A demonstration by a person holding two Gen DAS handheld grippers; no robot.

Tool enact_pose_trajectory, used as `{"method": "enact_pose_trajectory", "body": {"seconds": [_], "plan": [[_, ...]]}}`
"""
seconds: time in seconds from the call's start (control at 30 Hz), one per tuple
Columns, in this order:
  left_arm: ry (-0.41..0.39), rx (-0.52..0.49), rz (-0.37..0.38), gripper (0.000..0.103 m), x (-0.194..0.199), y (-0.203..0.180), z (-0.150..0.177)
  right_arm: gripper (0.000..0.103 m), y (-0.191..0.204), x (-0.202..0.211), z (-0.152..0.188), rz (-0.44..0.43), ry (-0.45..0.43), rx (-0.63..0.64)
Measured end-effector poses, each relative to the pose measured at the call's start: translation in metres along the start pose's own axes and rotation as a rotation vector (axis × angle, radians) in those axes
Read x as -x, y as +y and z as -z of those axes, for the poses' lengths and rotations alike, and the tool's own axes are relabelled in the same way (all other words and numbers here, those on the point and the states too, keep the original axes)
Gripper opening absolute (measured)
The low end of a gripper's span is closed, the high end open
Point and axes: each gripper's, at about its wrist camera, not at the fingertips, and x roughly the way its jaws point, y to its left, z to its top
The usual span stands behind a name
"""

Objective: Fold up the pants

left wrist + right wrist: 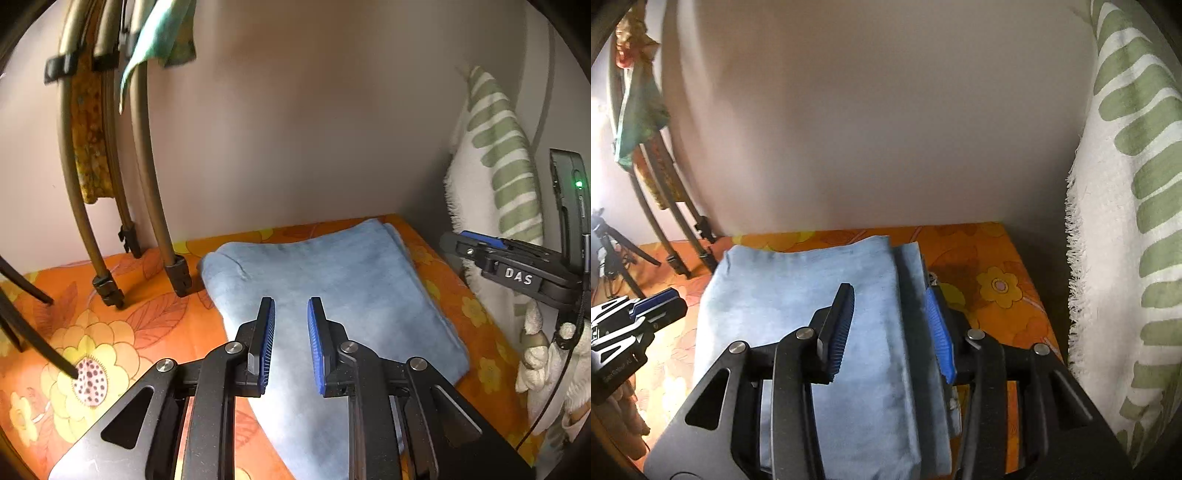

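The light blue pants [332, 280] lie folded into a flat rectangle on the orange flowered cloth [110, 332]. In the right wrist view the pants [812, 295] show stacked layers along their right edge. My left gripper [291, 343] is open and empty, just above the near part of the pants. My right gripper [890, 328] is open, its jaws straddling the right folded edge of the pants, with nothing held. The right gripper also shows in the left wrist view [480, 243], and the left gripper shows in the right wrist view [653, 302].
Brown stand legs [147, 206] rest on the cloth at the back left, with cloths hung on them. A black tripod [613, 251] stands at far left. A white and green fringed towel [1126, 221] hangs at the right. A plain wall is behind.
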Motion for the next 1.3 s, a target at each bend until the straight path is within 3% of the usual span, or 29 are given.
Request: {"method": "enact_pose_trajectory", "body": {"seconds": [0.07, 0.2, 0.4, 0.5, 0.57, 0.63, 0.73, 0.83, 1.17, 1.23, 1.3], "plan": [[-0.002, 0.003, 0.011, 0.016, 0.005, -0.006, 0.002, 0.042, 0.005, 0.010, 0.003, -0.007, -0.005, -0.005], [-0.018, -0.015, 0.003, 0.041, 0.025, -0.014, 0.011, 0.042, 0.013, 0.030, 0.010, -0.022, -0.014, -0.008], [-0.055, -0.025, -0.006, 0.042, 0.069, -0.022, 0.019, 0.042, 0.025, 0.066, 0.031, -0.038, -0.029, -0.014], [-0.075, -0.050, -0.021, 0.048, 0.089, -0.027, 0.025, 0.042, 0.031, 0.083, 0.046, -0.046, -0.039, -0.009], [-0.097, -0.066, -0.029, 0.051, 0.107, -0.031, 0.030, 0.047, 0.035, 0.098, 0.058, -0.040, -0.050, -0.005], [-0.117, -0.076, -0.030, 0.054, 0.125, -0.035, 0.036, 0.058, 0.040, 0.116, 0.067, -0.037, -0.076, 0.005], [-0.144, -0.089, -0.026, 0.057, 0.151, -0.043, 0.048, 0.061, 0.050, 0.146, 0.078, -0.011, -0.120, 0.043], [-0.165, -0.101, -0.012, 0.062, 0.174, -0.051, 0.062, 0.076, 0.056, 0.174, 0.088, -0.002, -0.164, 0.047], [-0.199, -0.103, -0.012, 0.077, 0.234, -0.070, 0.110, 0.085, 0.069, 0.244, 0.143, 0.019, -0.187, 0.002], [-0.205, -0.108, -0.024, 0.080, 0.242, -0.072, 0.118, 0.099, 0.072, 0.254, 0.153, 0.037, -0.195, 0.001], [-0.201, -0.113, -0.047, 0.080, 0.248, -0.075, 0.125, 0.103, 0.075, 0.266, 0.164, 0.050, -0.224, -0.011]]}}
